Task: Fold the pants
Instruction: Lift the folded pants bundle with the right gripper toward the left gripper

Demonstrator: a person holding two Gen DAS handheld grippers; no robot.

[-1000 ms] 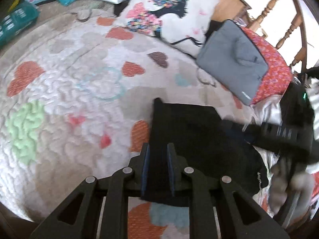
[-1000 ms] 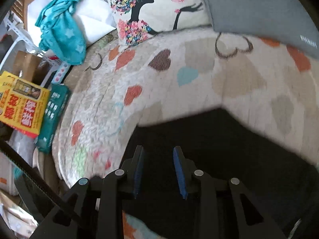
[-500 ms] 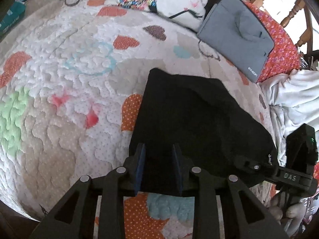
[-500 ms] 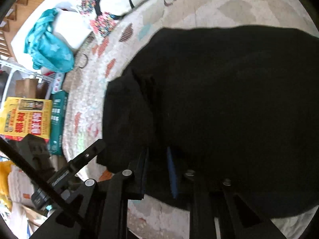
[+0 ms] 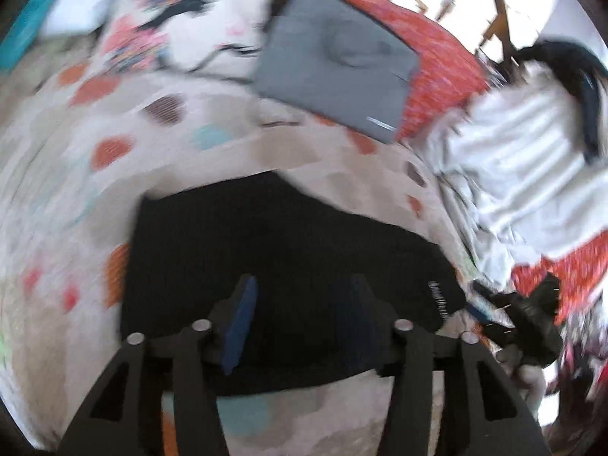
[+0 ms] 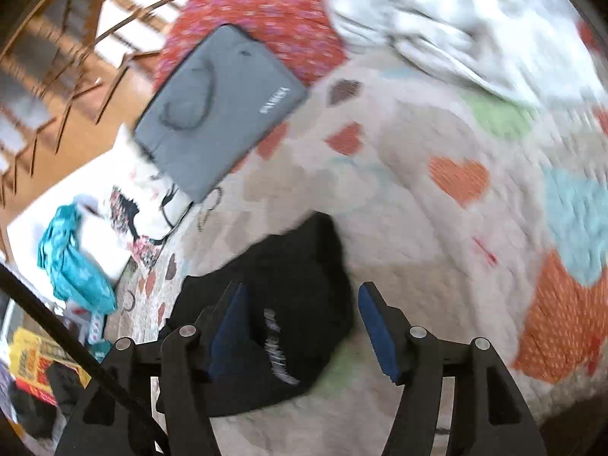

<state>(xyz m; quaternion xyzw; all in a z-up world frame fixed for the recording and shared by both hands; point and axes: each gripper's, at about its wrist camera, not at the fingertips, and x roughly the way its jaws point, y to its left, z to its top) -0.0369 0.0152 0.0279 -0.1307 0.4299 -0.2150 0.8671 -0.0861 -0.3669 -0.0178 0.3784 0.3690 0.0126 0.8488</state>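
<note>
The black pants [image 5: 281,266] lie folded into a compact rectangle on the heart-patterned quilt [image 5: 76,197]. My left gripper [image 5: 300,315] is open and empty, its blue-padded fingers spread above the near part of the pants. In the right wrist view the folded pants [image 6: 288,304] show a small white logo. My right gripper [image 6: 304,326] is open and empty above their right edge. The right gripper also shows in the left wrist view [image 5: 528,315] at the pants' right side. Both views are blurred.
A grey laptop sleeve [image 5: 338,76] lies on a red patterned cushion [image 5: 440,68] beyond the pants. A printed pillow [image 5: 178,38] is at the back left, a crumpled white garment [image 5: 524,174] at the right. Teal cloth [image 6: 68,262] and boxes [image 6: 34,357] lie beside the bed.
Both grippers have opened and let go of the pants, which now lie folded. Both have pulled back, and the right one has swung to the pants' right edge.
</note>
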